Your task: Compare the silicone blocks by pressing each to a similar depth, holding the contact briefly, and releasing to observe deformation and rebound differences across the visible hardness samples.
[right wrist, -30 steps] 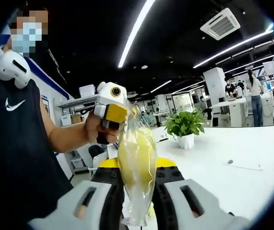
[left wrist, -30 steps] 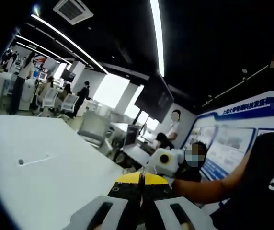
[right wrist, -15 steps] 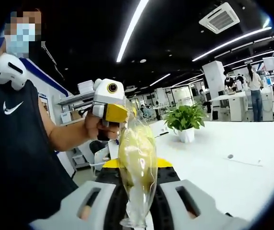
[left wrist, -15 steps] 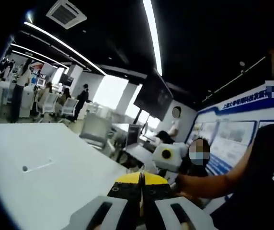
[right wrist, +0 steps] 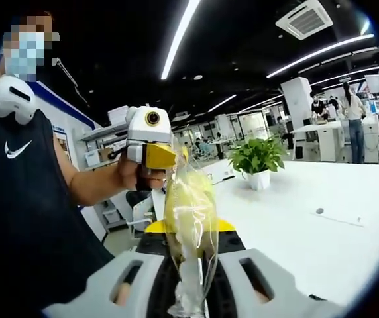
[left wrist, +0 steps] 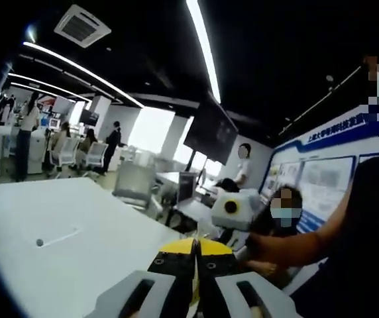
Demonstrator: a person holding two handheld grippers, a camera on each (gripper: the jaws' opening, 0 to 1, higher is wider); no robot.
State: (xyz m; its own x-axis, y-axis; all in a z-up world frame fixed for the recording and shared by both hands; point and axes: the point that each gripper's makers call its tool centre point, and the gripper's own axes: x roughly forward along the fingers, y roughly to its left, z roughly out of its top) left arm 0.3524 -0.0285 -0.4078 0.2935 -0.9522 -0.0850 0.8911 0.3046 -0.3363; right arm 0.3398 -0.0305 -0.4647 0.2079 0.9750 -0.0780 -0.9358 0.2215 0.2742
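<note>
Yellow silicone block (right wrist: 191, 215) in its clear wrapper stands upright in the lower centre of the right gripper view, pinched between the jaws of your right gripper (right wrist: 191, 281), which are closed in on it from both sides. The crinkled wrapper and the narrowed waist of the block low down suggest you are in the squeeze or hold part of the test on this sample, though how deep the press goes I cannot judge. You are holding it up off the white table (right wrist: 309, 232), probably so that the block bulges freely and you can watch it spring back. Your left gripper (right wrist: 151, 142) sits in the centre left of that view, just behind the top of the wrapper, gripped in your hand (right wrist: 136, 182); it may be steadying the bag, but whether it touches I cannot tell. In the left gripper view its own jaws, at bottom centre, are closed together with nothing visible between them, and your right gripper (left wrist: 234, 211) shows centre right. A potted plant (right wrist: 256, 165) stands further back on the table.
</note>
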